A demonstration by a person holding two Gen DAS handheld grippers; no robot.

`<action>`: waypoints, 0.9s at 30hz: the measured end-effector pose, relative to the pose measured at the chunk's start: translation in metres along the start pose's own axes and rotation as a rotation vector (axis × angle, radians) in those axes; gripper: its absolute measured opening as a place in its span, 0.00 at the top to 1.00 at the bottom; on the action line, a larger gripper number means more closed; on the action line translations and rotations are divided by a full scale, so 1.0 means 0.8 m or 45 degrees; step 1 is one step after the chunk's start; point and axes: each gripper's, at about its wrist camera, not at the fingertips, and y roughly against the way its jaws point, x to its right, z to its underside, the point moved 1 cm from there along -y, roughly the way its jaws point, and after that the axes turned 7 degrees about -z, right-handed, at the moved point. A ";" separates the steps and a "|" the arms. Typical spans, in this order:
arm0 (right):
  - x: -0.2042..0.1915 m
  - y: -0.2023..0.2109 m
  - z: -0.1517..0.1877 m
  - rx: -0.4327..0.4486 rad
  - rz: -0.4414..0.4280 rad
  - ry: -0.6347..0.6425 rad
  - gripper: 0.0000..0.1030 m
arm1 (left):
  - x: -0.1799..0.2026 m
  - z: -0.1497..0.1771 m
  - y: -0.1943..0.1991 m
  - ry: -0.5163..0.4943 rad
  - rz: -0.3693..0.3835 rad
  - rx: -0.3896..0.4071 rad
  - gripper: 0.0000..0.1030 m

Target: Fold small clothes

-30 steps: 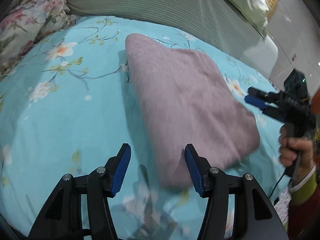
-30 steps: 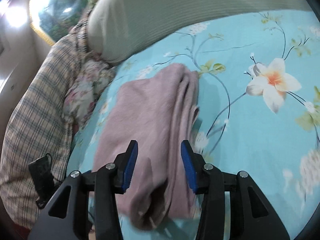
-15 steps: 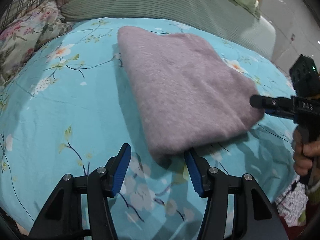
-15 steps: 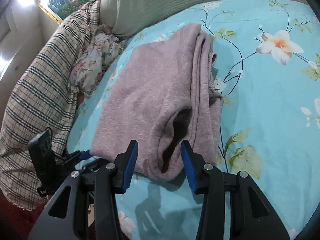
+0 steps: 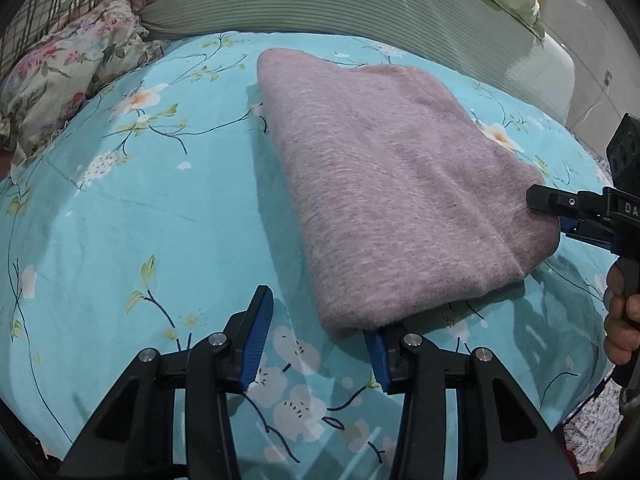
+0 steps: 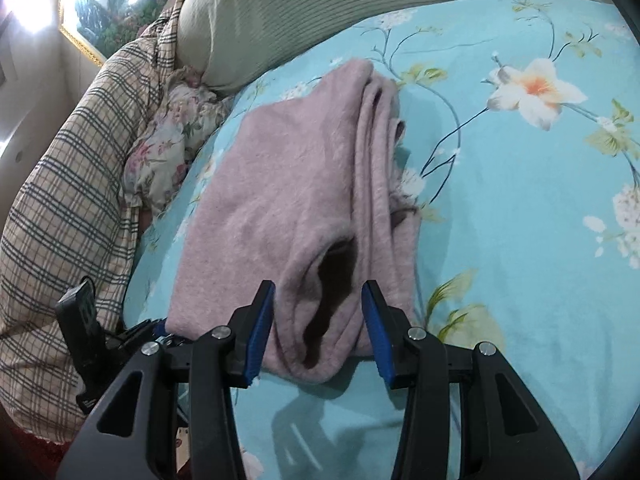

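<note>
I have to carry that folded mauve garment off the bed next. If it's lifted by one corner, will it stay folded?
Probably not. The mauve garment looks soft and fuzzy, and its layers lie loose and gape open at the near end, so it would likely droop and unfold. It seems light. On the plush bedspread it may bunch rather than slide if pushed.

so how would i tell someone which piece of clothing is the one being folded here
Start at the bed with the turquoise floral sheet, below the long ribbed green cushion. In the middle of that sheet lies a folded mauve knit garment, its stacked layers facing the right claw. It is the only plain, fuzzy, single-coloured cloth there; the plaid blanket and flowered bedding are patterned and pushed to the side.
</note>
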 end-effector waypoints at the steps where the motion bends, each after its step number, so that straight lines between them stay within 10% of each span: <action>1: 0.000 -0.006 -0.001 -0.019 -0.006 0.002 0.55 | 0.000 0.000 0.000 0.002 0.002 -0.001 0.57; 6: 0.011 -0.036 -0.005 -0.076 -0.076 -0.049 0.55 | 0.006 -0.002 -0.001 -0.016 -0.005 -0.004 0.59; 11: 0.009 -0.023 -0.021 -0.014 -0.161 -0.085 0.88 | 0.008 -0.004 -0.003 -0.030 0.015 -0.002 0.79; 15: -0.026 0.027 -0.043 0.128 -0.134 0.094 0.90 | 0.020 -0.006 0.008 -0.072 0.002 0.024 0.88; 27: 0.030 -0.019 -0.013 -0.038 -0.004 -0.001 0.89 | 0.015 0.000 -0.004 -0.049 0.026 -0.036 0.89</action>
